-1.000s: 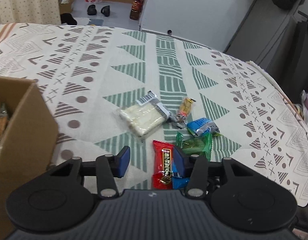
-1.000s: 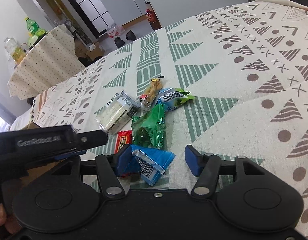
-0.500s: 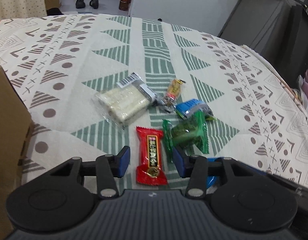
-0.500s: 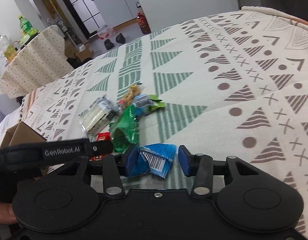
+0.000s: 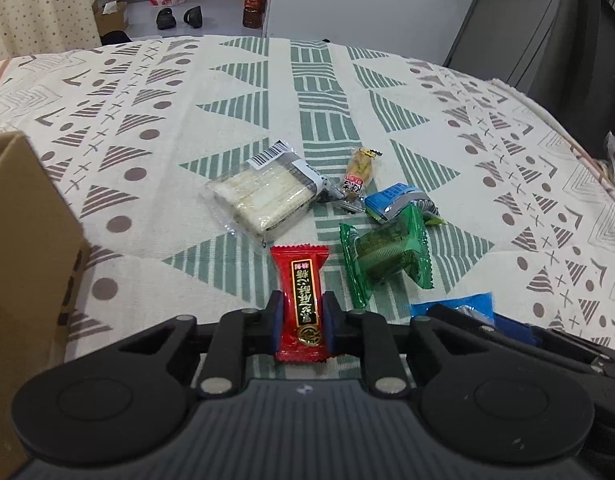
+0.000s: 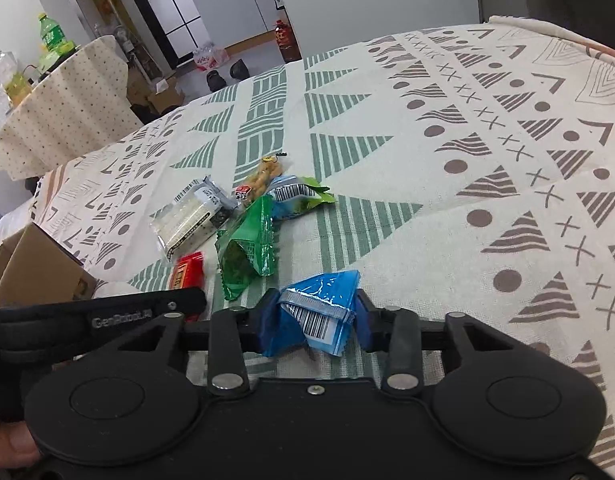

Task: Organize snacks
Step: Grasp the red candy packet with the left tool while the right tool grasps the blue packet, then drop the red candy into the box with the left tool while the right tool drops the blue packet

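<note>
My left gripper (image 5: 301, 322) is shut on a red snack packet (image 5: 302, 294) lying on the patterned cloth. My right gripper (image 6: 313, 318) is shut on a crumpled blue packet (image 6: 321, 306); that same blue packet (image 5: 463, 308) shows at the lower right of the left wrist view. Beyond them lie a green packet (image 5: 385, 252), a clear pack of pale wafers (image 5: 263, 194), a small yellow snack stick (image 5: 359, 174) and a blue-green packet (image 5: 399, 202). The red packet (image 6: 187, 272) peeks out behind the left gripper's arm in the right wrist view.
A brown cardboard box (image 5: 23, 240) stands at the left on the cloth-covered table (image 5: 147, 92). Past the far table edge are floor items: a dark bottle (image 5: 254, 0), shoes (image 5: 179, 18) and another covered table (image 6: 63, 116). A hand (image 6: 11, 448) holds the left gripper.
Both grippers closed: the left one moved forward over the red packet and clamped it, the right one clamped the blue packet that lay between its open fingers.
</note>
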`<state>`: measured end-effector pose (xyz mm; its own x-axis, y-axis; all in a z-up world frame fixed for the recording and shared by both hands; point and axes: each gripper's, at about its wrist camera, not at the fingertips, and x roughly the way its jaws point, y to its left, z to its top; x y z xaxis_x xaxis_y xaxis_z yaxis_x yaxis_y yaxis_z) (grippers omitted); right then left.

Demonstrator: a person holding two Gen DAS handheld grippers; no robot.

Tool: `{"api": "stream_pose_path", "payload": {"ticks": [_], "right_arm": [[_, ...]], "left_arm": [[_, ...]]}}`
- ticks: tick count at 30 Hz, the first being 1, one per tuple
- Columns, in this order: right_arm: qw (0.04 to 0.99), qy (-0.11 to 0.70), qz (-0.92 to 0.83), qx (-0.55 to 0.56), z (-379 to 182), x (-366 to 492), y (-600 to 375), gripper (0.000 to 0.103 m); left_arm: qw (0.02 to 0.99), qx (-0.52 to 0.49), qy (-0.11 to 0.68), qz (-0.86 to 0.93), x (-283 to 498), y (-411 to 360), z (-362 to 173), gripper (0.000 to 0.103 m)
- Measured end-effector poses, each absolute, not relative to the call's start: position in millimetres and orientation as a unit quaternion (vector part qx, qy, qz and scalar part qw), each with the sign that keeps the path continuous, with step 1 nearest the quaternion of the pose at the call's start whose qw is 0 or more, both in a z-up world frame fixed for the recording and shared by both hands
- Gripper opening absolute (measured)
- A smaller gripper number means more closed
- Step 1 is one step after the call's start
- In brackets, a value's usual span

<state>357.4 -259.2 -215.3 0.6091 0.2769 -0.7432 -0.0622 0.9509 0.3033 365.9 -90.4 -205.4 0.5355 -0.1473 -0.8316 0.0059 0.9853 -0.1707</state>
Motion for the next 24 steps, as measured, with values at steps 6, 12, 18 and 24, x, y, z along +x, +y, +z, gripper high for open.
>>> {"api": "stream_pose_path", "payload": {"ticks": [6, 12, 18, 24], "right_arm": [[0.892, 0.419, 0.109, 0.129, -198.8, 347.8, -255.2, 0.031], [0.897, 0.408, 0.119, 0.122, -178.0, 335.6, -244.4, 0.031], [0.898, 0.404, 0.118, 0.126, -157.5, 324.9, -240.4, 0.031], [0.898, 0.406, 0.125, 0.114, -133.6, 308.7, -228.0, 0.031]], "left_arm": [[0.879, -0.087, 0.467, -0.039, 349.5, -79.2, -181.2, 0.019], [0.888, -0.092, 0.448, -0.037, 333.3, -70.1, -152.5, 0.019], [0.884, -0.105, 0.455, -0.024, 316.5, -50.3, -139.2, 0.019], [0.884, -0.118, 0.453, -0.010, 294.8, -28.6, -119.3, 0.019]]}}
